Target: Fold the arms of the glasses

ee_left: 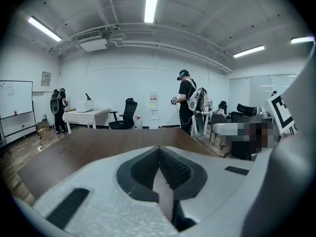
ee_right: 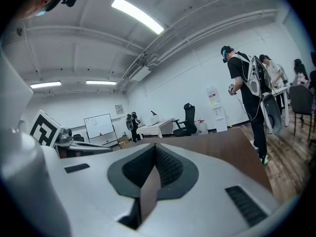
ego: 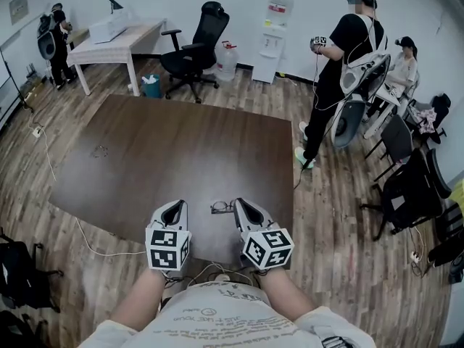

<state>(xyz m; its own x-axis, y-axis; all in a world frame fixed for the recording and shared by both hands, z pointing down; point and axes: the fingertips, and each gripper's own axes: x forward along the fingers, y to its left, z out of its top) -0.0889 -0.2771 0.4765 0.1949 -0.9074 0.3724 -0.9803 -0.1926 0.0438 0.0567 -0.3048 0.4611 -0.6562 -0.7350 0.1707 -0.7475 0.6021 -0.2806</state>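
Near the front edge of the dark wooden table, between the two gripper tips and closer to the right one: small dark-framed glasses, lying flat. Long axis left to right across the head view; facing direction and arms too small to make out. Flanked by left gripper and right gripper, each clamped together on nothing.

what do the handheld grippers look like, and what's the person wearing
Both the left gripper and right gripper are light grey shells with dark ribbed pads, each carrying a cube of black-and-white square markers. The person wears a pale printed T-shirt.
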